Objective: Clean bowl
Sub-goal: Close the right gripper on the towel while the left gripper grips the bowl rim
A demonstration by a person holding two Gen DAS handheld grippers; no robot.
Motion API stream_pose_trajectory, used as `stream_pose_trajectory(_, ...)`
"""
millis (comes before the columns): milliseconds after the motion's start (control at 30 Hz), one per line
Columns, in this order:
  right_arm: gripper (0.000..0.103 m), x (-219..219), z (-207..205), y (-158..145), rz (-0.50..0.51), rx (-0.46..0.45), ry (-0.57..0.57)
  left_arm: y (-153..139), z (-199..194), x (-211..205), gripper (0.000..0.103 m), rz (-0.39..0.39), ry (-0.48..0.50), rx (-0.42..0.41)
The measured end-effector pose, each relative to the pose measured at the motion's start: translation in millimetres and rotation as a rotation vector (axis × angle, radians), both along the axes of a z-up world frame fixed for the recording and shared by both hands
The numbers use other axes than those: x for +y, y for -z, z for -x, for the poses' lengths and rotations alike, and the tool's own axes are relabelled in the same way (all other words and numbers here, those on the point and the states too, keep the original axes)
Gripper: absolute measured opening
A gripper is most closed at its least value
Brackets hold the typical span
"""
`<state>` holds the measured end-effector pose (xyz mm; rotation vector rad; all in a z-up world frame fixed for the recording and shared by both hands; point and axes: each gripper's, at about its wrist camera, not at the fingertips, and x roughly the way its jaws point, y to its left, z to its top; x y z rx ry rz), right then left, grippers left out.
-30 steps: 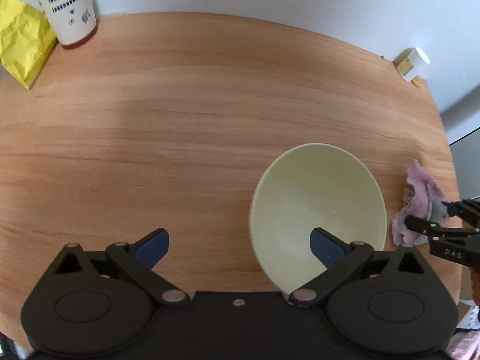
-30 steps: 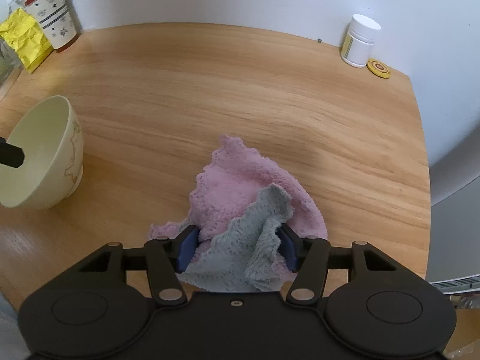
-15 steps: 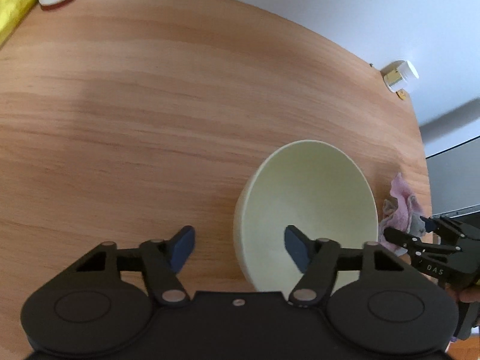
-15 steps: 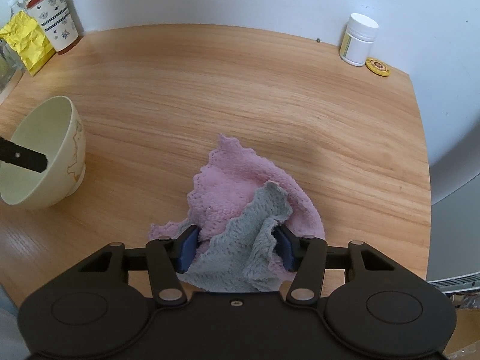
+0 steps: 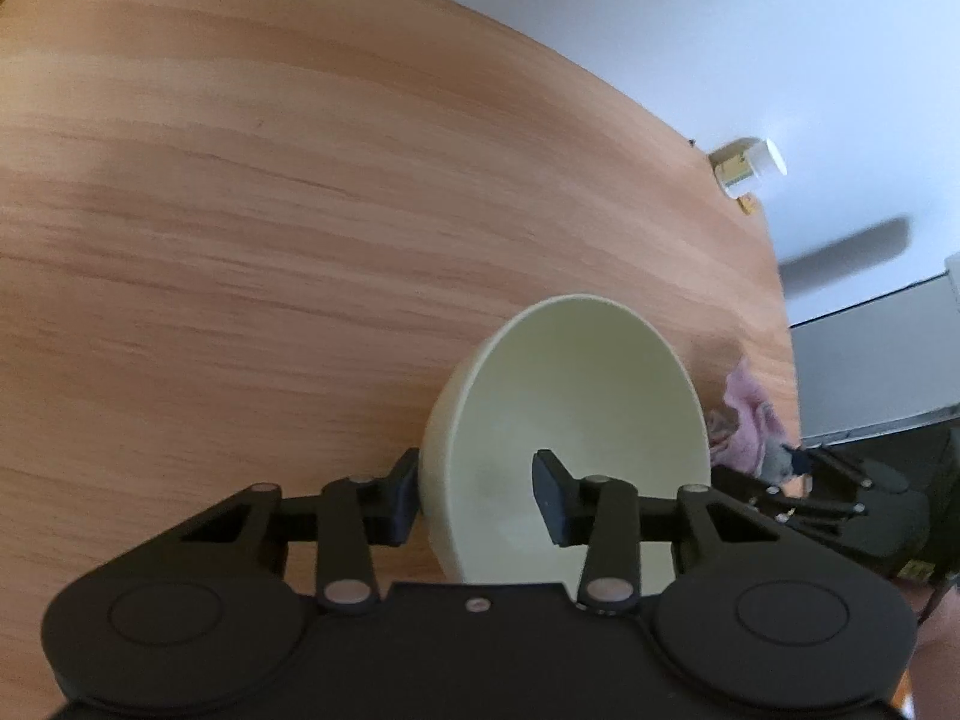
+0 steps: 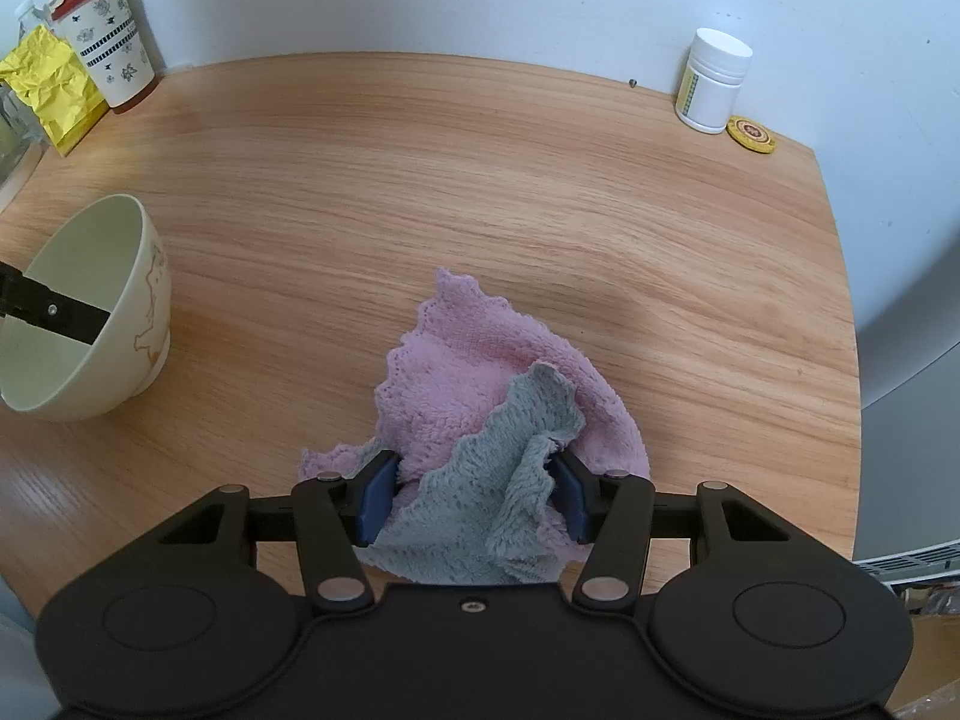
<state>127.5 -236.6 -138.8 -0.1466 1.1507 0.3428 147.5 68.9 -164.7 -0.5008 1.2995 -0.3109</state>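
Note:
A cream bowl (image 5: 576,396) stands on the wooden table (image 5: 252,192); it also shows at the left of the right wrist view (image 6: 78,324). My left gripper (image 5: 477,495) straddles the bowl's near rim, one finger outside, one inside, with a visible gap to the wall. A pink and grey cloth (image 6: 480,408) lies on the table (image 6: 480,180) to the bowl's right. My right gripper (image 6: 471,495) has both fingers pressed against the cloth's bunched grey fold. The cloth (image 5: 750,420) also peeks out beside the bowl in the left wrist view.
A white pill bottle (image 6: 711,81) and a yellow round disc (image 6: 751,133) stand at the far right corner. A patterned cup with a red lid (image 6: 105,45) and a yellow packet (image 6: 51,87) stand at the far left. The table's right edge is close to the cloth.
My left gripper has moved forward and narrowed around the bowl's near rim. My right gripper has closed slightly on the cloth and stayed in place.

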Motion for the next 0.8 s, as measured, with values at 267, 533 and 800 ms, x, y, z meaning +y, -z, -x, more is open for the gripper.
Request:
stream_pose_trajectory(267, 0.059, 1, 0, 0, 0.001, 0.001, 0.006, 4, 1, 5, 0.014, 0.015, -0.003, -0.001)
stream_pose_trajectory(533, 0.059, 2, 0, 0, 0.006, 0.004, 0.009, 5, 2, 6, 0.011, 0.017, 0.004, -0.026)
stream_pose_trajectory(800, 0.032, -4, -3, -4, -0.024, 0.024, 0.045, 8, 7, 20, 0.011, 0.053, -0.101, 0.063)
